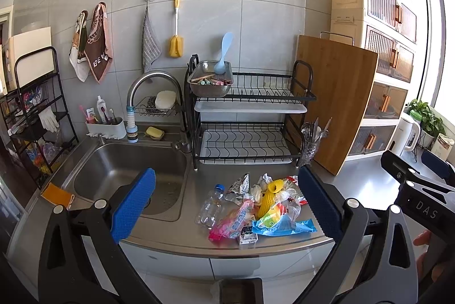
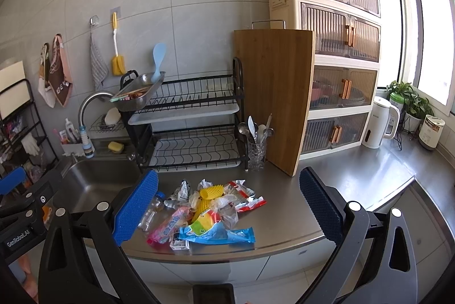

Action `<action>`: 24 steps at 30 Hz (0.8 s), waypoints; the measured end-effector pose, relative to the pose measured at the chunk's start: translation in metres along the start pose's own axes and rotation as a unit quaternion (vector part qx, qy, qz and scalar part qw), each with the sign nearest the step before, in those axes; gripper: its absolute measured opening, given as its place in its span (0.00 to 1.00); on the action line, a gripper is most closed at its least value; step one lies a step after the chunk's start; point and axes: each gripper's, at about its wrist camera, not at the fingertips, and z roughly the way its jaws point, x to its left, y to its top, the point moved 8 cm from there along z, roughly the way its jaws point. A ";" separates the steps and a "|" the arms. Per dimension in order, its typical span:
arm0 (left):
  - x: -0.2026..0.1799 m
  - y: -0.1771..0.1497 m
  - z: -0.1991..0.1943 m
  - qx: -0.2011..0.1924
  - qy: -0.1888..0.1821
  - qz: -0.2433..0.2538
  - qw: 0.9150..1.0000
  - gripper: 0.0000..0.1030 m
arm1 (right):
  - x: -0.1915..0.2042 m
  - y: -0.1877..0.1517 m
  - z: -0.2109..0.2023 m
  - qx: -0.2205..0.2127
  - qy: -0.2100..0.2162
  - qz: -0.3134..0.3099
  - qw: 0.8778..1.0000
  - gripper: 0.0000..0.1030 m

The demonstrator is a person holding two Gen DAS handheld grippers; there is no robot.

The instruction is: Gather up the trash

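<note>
A pile of trash point(image 1: 256, 204) lies on the steel counter near its front edge: a clear plastic bottle point(image 1: 210, 206), a pink wrapper point(image 1: 231, 224), a blue wrapper point(image 1: 284, 227), yellow foam netting point(image 1: 270, 196), a small carton point(image 1: 247, 238) and crumpled foil. The same pile shows in the right wrist view point(image 2: 204, 213). My left gripper point(image 1: 227, 207) is open and empty, held back from the counter with the pile between its fingers in view. My right gripper point(image 2: 227, 207) is open and empty, likewise in front of the pile.
A steel sink point(image 1: 128, 173) is left of the pile. A black dish rack point(image 1: 244, 119), a glass cutlery holder point(image 1: 310, 150) and a leaning wooden cutting board point(image 1: 335, 105) stand behind. A storage cabinet point(image 2: 335, 48), kettle point(image 2: 381, 122) and plant point(image 2: 412, 99) are at right.
</note>
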 end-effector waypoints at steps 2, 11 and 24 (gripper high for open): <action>0.000 -0.001 0.000 0.001 0.001 0.000 1.000 0.92 | -0.001 0.000 0.001 0.001 0.001 0.002 1.000 0.97; 0.001 -0.003 0.000 0.001 0.004 0.000 1.000 0.92 | -0.003 -0.001 0.003 0.003 -0.001 0.002 1.000 0.97; -0.001 -0.004 -0.001 0.002 0.006 0.002 1.000 0.92 | -0.002 -0.002 0.002 0.002 0.000 0.003 1.000 0.97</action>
